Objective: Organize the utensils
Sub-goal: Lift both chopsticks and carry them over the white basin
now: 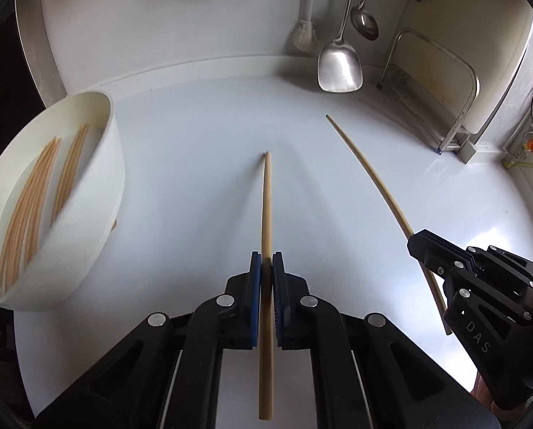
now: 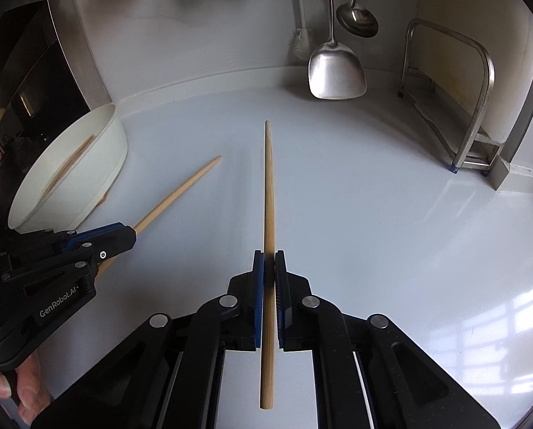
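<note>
Many chopsticks already lie in the white tub point(image 1: 87, 193) at the left, so most of the sorting looks done; two are left. The left gripper point(image 1: 266, 261) is clenched on one chopstick point(image 1: 266, 196), the right gripper point(image 2: 269, 259) on another chopstick point(image 2: 268, 186). Each stick runs along its gripper's fingers, pointing toward the wall.

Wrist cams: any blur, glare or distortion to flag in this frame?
Left wrist view: the white tub and the chopsticks inside it are smeared by motion blur, and fisheye bends the right gripper's chopstick into a curve. Right wrist view: sharp, but window glare sits on the countertop at lower right. Both have dark vignetted corners.
</note>
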`<state>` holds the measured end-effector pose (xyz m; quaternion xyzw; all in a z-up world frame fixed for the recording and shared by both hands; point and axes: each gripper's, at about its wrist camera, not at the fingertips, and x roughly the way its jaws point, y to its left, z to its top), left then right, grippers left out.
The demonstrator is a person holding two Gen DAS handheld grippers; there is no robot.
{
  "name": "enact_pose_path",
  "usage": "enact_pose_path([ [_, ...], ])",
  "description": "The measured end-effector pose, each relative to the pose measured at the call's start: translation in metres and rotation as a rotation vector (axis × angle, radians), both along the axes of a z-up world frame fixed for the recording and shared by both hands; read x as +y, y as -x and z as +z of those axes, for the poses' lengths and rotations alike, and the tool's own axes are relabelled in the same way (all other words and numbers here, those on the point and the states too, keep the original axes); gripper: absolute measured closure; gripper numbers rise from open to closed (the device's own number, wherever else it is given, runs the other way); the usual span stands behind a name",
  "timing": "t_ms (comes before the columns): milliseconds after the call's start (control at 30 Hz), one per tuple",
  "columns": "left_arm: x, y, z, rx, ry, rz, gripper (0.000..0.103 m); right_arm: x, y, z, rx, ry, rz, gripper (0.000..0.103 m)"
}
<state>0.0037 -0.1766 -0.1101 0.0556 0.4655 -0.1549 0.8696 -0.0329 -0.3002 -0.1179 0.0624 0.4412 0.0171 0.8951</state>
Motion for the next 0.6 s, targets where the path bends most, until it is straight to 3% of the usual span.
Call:
enact_pose_path([
  [267, 0.035, -0.016, 0.060, -0.045, 0.073, -0.001, 0.096, 0.019, -0.007, 0.046, -0.034, -0.032, -0.031, 0.097],
  [600, 0.067, -0.026, 0.110, -0.119, 0.114, -0.029, 0.096, 0.038, -0.007, 0.075, -0.066, -0.025, -0.071, 0.097],
])
